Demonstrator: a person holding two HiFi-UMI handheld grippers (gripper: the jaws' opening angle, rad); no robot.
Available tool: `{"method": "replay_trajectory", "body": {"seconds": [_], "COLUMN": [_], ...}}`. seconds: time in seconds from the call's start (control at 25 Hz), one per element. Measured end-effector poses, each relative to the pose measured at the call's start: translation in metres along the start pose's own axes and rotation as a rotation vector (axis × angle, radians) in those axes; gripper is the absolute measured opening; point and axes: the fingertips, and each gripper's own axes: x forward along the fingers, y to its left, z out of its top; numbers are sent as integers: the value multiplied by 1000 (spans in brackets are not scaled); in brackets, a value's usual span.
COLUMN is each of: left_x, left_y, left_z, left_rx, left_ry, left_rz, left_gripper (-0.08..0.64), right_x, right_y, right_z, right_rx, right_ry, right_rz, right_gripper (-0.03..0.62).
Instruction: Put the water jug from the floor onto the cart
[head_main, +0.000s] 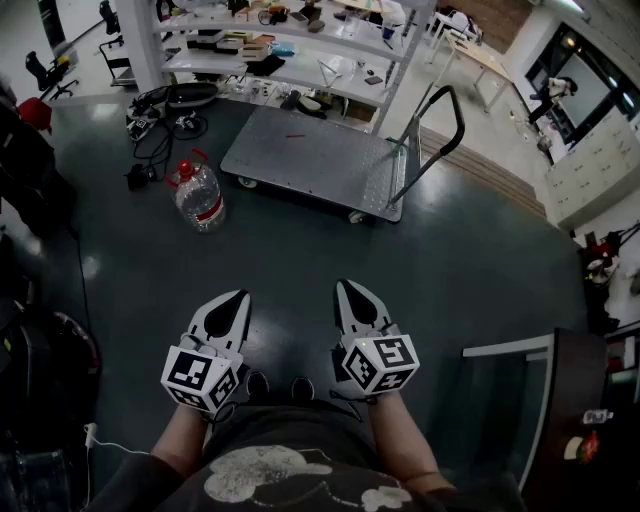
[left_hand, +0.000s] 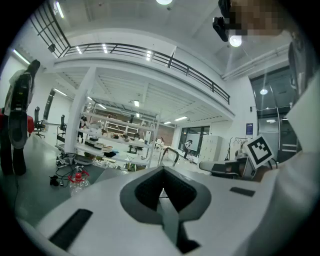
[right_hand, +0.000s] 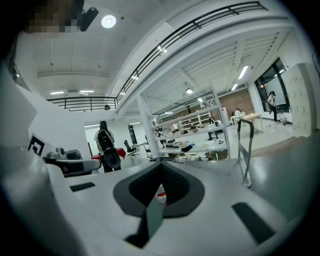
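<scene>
While the water jug (head_main: 200, 196) sits on the floor (head_main: 300, 255) off the cart's (head_main: 320, 155) near left corner, the left gripper (head_main: 238, 298) and right gripper (head_main: 346, 288), both closed and empty, should be opened wide before it is approached.

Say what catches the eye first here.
The water jug, red-capped, sits on the dark floor just left of the flat grey cart, apart from it. Low in the head view, the left gripper and right gripper are side by side, both shut with nothing between their jaws.
</scene>
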Motion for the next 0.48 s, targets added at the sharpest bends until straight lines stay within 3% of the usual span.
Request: {"method": "replay_trajectory", "body": {"seconds": [0.48], "left_x": [0], "left_y": [-10], "left_z": [1], "left_rx": [0], "left_ry": [-16], "left_rz": [-17], "left_gripper": [8], "right_x": [2], "right_y": [4], "right_z": [-4], "right_rx": [-22], "right_ry": [30], "right_rz": [23], "right_gripper": [-11]}}
